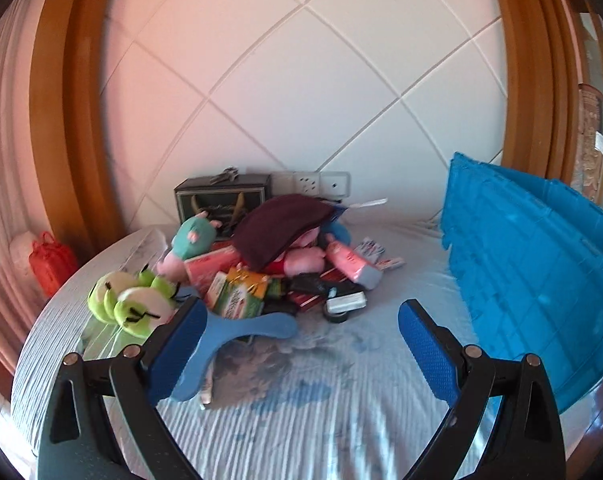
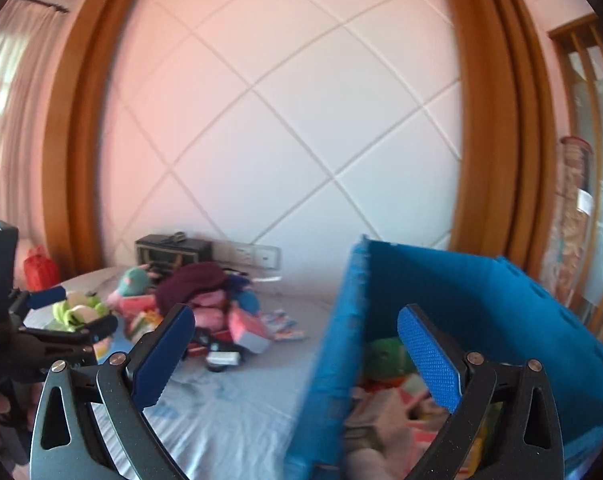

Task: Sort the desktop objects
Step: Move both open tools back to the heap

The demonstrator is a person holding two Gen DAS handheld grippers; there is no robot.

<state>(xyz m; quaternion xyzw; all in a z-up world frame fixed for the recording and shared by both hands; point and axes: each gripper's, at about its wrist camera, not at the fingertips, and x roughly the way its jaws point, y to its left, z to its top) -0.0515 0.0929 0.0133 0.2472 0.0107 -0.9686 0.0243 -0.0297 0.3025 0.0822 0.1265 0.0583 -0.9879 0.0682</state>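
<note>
Your sorting is partly done, judging by what already lies in the blue plastic crate [image 2: 481, 300]: the right wrist view shows a green plush [image 2: 385, 356], some pinkish soft things and a packet or two inside it, though blur keeps you from naming them. Most of the work is left. The heap of desktop objects [image 1: 285, 256] sits in the middle of the table on the pale striped cloth [image 1: 301, 400], well left of the crate: a maroon cloth [image 1: 281, 228] draped on top, a teal-hatted pink plush [image 1: 189, 240] at its left, a pink tube [image 1: 351, 262] at its right, a green and orange carton [image 1: 241, 292], a roll of black tape [image 1: 337, 314] at the near edge, and two green frog plushes [image 1: 129, 300] lying apart to the left. A light blue Y-shaped plastic piece [image 1: 241, 332] lies nearest you, just beside the left finger of your left gripper [image 1: 301, 344], whose jaws are spread wide and hold nothing. Your right gripper [image 2: 297, 356] hangs astride the crate's near wall, jaws likewise spread and empty. Behind the heap a dark box [image 1: 221, 196] stands against the wall; whether it belongs to the sorting you cannot tell.
</note>
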